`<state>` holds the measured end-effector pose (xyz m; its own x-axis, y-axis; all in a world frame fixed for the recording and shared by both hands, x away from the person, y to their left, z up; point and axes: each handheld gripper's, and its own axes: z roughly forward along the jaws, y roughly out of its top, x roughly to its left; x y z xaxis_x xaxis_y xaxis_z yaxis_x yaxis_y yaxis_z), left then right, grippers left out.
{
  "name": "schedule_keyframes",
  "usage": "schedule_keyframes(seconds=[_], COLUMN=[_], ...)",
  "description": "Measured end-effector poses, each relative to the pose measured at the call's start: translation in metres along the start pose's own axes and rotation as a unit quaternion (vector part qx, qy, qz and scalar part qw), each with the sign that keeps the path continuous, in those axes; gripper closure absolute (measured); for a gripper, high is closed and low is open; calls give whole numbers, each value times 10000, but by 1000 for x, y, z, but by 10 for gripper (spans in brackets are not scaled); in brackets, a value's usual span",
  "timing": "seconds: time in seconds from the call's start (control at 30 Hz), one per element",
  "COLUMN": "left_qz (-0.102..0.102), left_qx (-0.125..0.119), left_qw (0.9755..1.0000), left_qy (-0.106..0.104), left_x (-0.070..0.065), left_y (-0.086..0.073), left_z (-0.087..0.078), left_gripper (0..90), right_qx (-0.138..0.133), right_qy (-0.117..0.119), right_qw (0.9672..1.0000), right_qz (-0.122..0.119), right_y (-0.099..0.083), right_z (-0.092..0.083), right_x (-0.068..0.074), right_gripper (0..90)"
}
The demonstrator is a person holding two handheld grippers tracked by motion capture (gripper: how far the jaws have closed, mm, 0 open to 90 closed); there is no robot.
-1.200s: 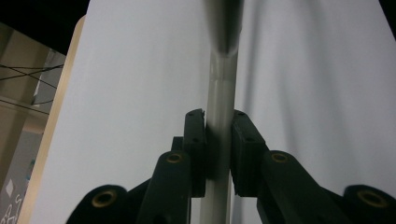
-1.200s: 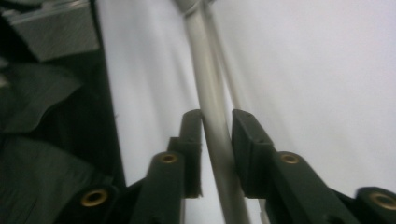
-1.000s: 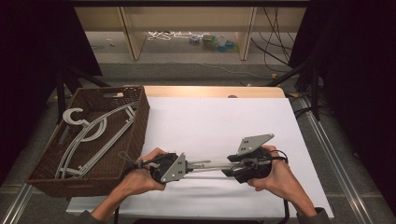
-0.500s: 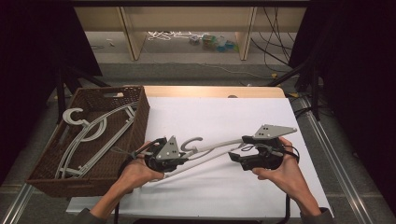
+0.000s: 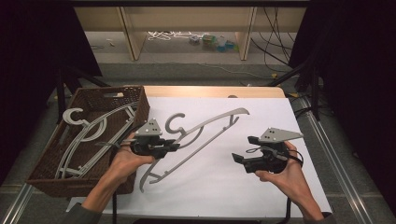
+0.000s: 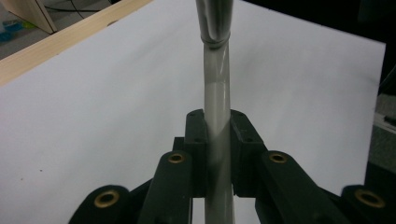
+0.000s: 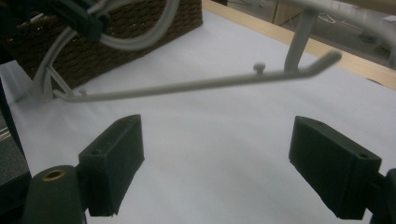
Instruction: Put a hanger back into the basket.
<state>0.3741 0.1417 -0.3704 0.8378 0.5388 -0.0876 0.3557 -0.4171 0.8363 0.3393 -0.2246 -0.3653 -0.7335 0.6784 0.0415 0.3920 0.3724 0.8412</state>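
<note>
Left gripper (image 5: 173, 147) clenched on grey hanger (image 5: 205, 128), which extends beyond its jaws over the white sheet (image 5: 261, 116); right gripper (image 5: 243, 150) just opened, jaws empty, hanger well apart.

Grey hanger (image 7: 196, 86) beyond parted fingers (image 7: 114, 163)

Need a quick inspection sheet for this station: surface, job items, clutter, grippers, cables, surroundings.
Surface: white sheet on a wooden table.
Job's things: grey hanger, held, hook toward the wicker basket; more hangers lie in the basket.
Clutter: nothing seen.
Grippers: left gripper shut on the hanger's bar; right gripper open, jaws have just been opening, nothing between them, hanger apart from it.
Cables: one trails from the right gripper; loose cables on the floor.
Surroundings: wooden shelf frame, small items on the floor behind, dark curtains.
</note>
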Motion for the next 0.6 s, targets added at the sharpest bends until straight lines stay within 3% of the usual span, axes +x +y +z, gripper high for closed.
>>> schedule_keyframes(seconds=[0.13,0.33,0.43,0.6], left_qz=[-251,-708,-819,-871], left_qx=[-136,-348,-417,-532], left_qw=[9995,9966,9952,9943], left_qy=[-97,-221,-329,-303], left_x=[6,13,14,17], left_y=[5,11,16,28], left_z=[-12,-30,-42,-64], left_gripper=[795,795,795,795], right_qx=[74,87,60,86], right_qy=[16,48,35,64], right_qw=[10000,9999,10000,9999], right_qz=[-4,-29,-27,-25], right_y=[-8,-15,-19,-24], right_z=[0,-1,-1,-1], right_x=[1,2,2,2], right_gripper=[189,186,186,185])
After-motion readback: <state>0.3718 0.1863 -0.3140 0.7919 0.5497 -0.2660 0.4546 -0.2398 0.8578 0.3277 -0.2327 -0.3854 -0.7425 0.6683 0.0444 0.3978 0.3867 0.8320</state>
